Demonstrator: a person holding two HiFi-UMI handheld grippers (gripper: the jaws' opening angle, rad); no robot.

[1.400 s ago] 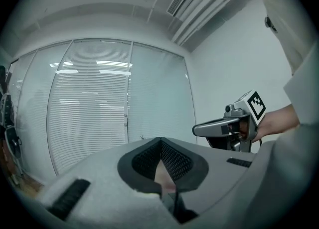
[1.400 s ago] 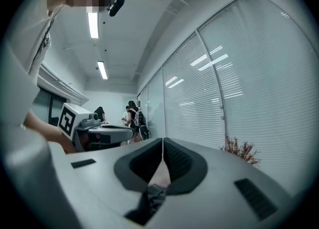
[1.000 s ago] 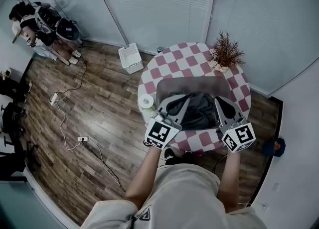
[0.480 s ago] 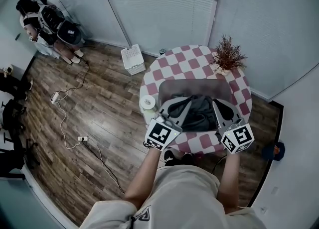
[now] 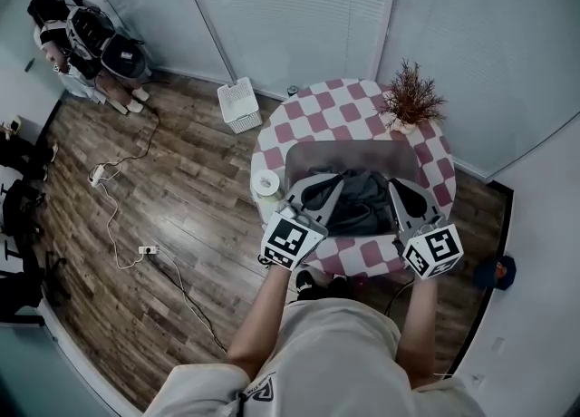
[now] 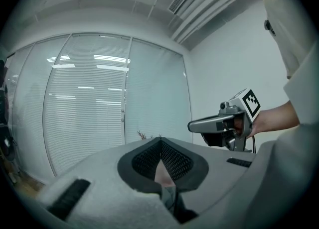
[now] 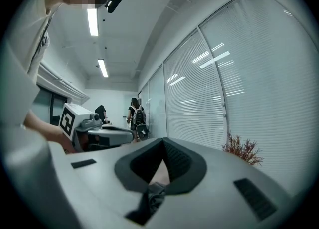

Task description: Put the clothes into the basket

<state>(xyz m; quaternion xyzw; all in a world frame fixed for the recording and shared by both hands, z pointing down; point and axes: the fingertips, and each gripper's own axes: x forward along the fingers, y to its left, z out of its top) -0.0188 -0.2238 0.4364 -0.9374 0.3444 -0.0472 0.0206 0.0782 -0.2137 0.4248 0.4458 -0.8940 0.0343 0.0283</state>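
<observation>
A dark grey garment (image 5: 360,199) hangs bunched between my two grippers, over a grey basket (image 5: 349,150) on a round table with a pink-and-white chequered cloth (image 5: 340,111). My left gripper (image 5: 319,196) is shut on the garment's left side, and a fold of its cloth (image 6: 168,195) is pinched at the jaws' base (image 6: 162,166). On the garment's right side my right gripper (image 5: 400,198) is shut too, with dark cloth (image 7: 153,197) caught between its jaws (image 7: 162,171). Each gripper shows in the other's view: the right gripper (image 6: 215,123), the left gripper (image 7: 104,132).
A dried plant in a pot (image 5: 410,98) stands at the table's far right. A white round thing (image 5: 265,183) sits at the table's left edge. On the wooden floor lie a white crate (image 5: 238,104) and cables (image 5: 118,216). A person with a backpack (image 5: 86,39) is far left.
Both grippers keep their hold on the garment over the basket. They have hardly moved; only the head view has shifted slightly.
</observation>
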